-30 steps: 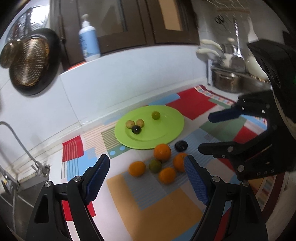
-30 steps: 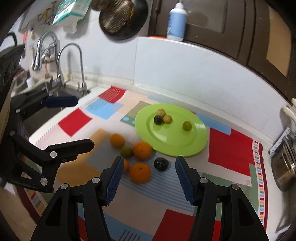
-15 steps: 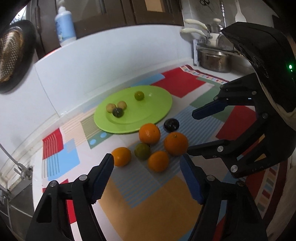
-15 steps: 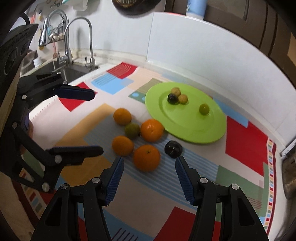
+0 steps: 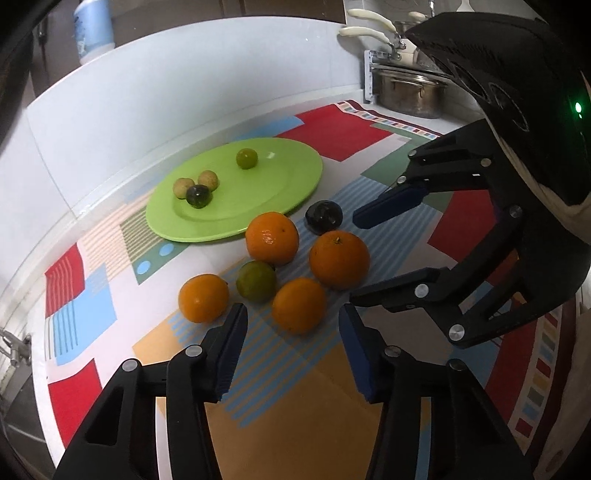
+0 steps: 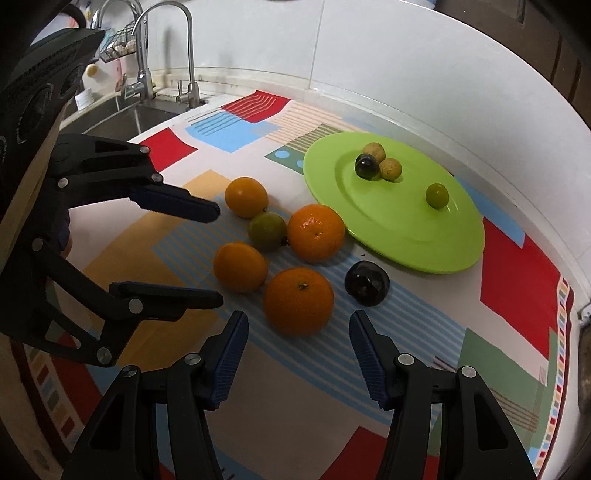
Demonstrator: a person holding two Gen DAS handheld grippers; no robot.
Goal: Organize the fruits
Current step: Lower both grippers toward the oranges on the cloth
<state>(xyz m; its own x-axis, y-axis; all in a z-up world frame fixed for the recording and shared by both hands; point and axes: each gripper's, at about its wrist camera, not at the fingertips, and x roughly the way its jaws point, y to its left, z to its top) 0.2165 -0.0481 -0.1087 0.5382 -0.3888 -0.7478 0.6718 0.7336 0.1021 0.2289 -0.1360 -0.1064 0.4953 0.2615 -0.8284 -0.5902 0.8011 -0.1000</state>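
Several oranges, a green citrus point(image 5: 255, 281) and a dark plum point(image 5: 323, 217) lie on the patterned mat in front of a green plate point(image 5: 284, 184) that holds several small fruits. My left gripper point(image 5: 293, 325) is open, just short of the nearest orange point(image 5: 298, 305). My right gripper point(image 6: 297, 326) is open, just short of another orange point(image 6: 298, 301), with the plum point(image 6: 366, 283) to its right. Each gripper also shows in the other's view: the right gripper point(image 5: 373, 258) and the left gripper point(image 6: 216, 254). Both are empty.
A sink with taps point(image 6: 147, 74) lies to the left of the mat. A steel pot point(image 5: 410, 94) and a utensil rack stand at the far right. A white backsplash wall point(image 5: 184, 92) runs behind the plate. A lotion bottle point(image 5: 92, 29) stands on the ledge.
Both grippers have moved forward and down toward the cluster of oranges. The fruits now sit much closer to the open fingertips. No fruit has moved.
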